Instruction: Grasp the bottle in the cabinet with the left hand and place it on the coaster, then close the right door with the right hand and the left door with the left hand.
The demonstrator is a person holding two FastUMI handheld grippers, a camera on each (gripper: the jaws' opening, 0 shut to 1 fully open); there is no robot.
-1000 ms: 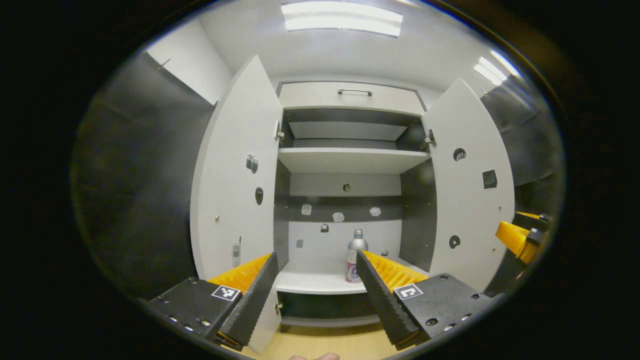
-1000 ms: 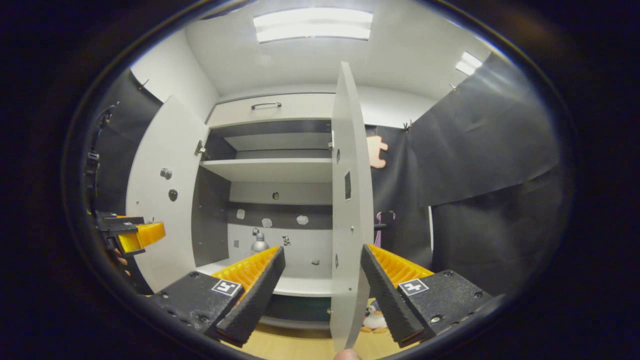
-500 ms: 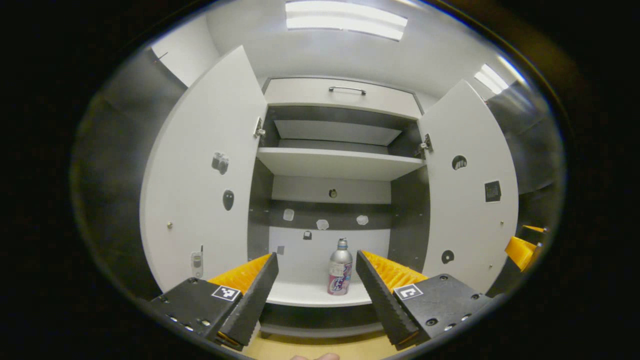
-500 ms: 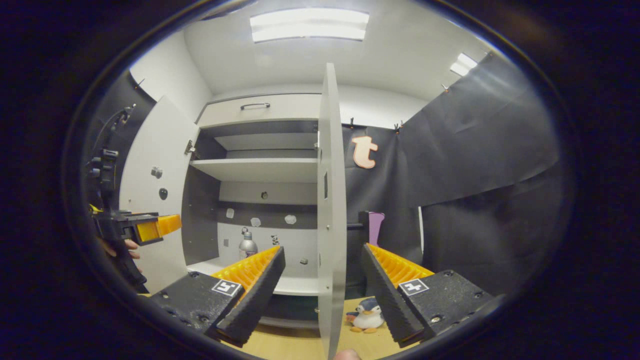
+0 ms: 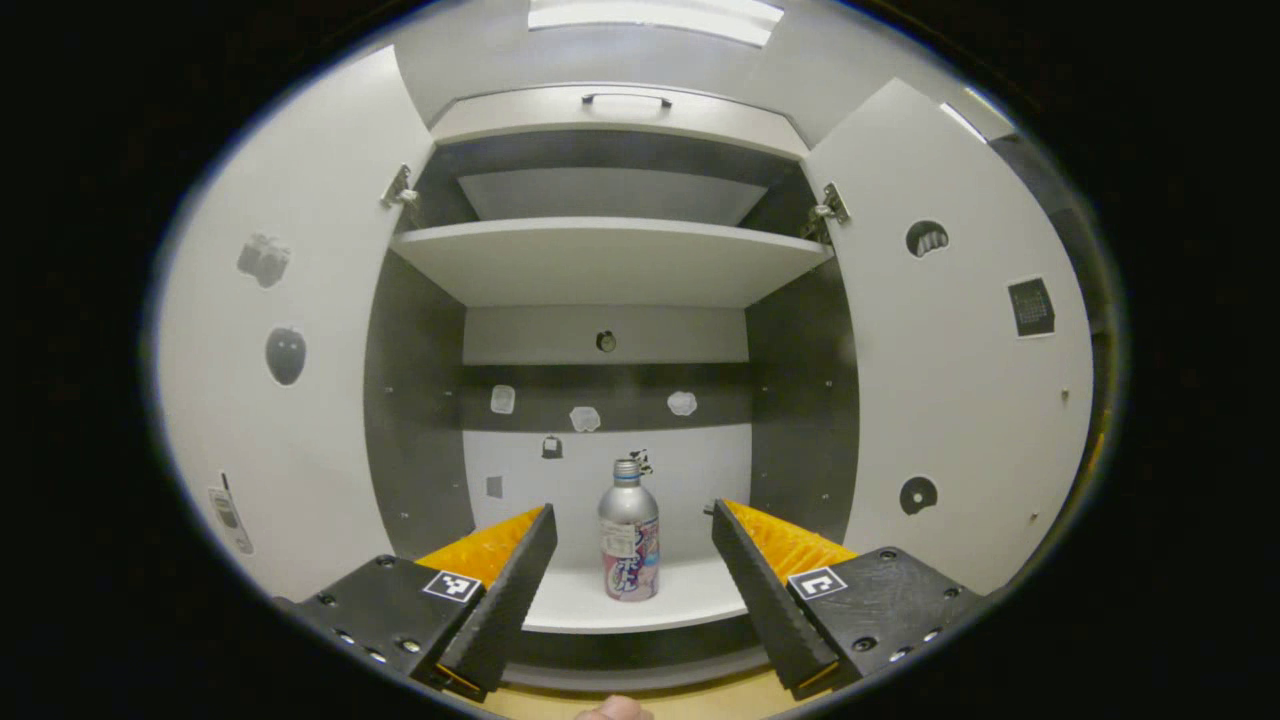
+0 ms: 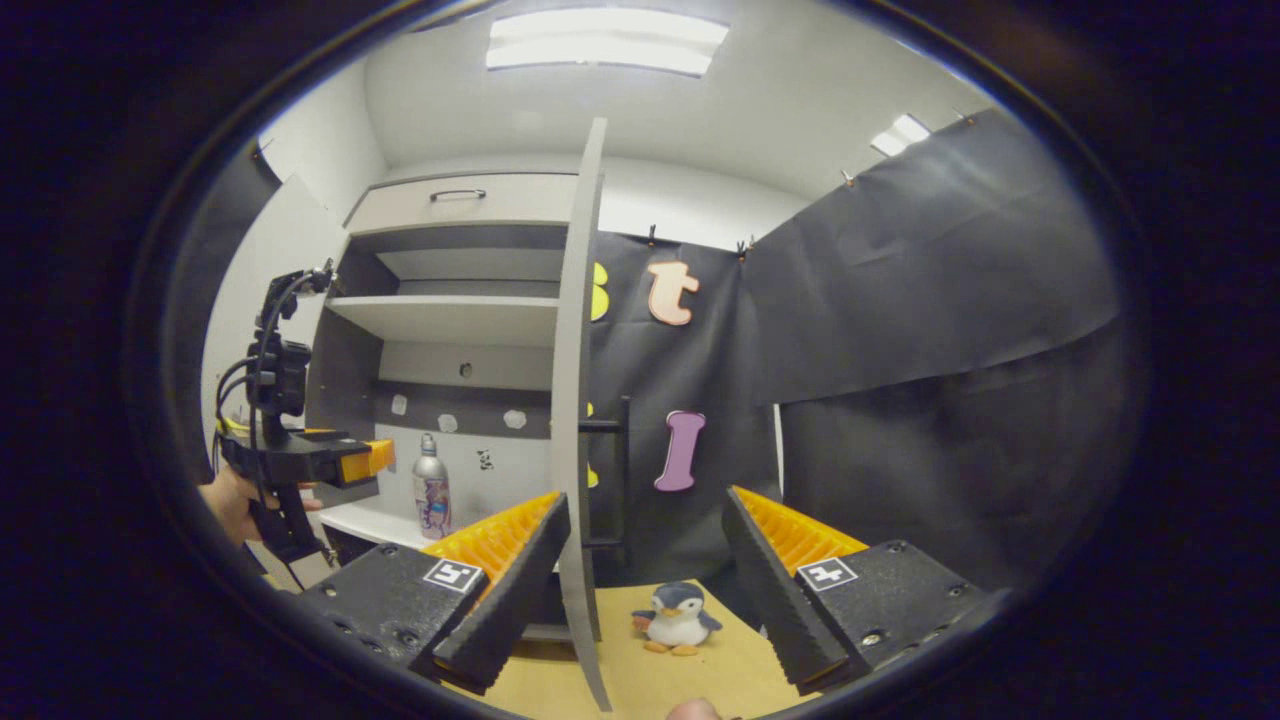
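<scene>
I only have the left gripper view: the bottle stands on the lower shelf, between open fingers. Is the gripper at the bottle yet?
Observer: Not yet. From the side, in the right gripper view, the left gripper is short of the bottle, with a gap between them.
Operator: And the right gripper?
Observer: The right gripper is open and holds nothing. It faces the right door edge-on, and the edge lines up between its fingers.
Operator: Anything near that door?
Observer: A penguin toy stands on the wooden surface just past the door's lower edge.
</scene>
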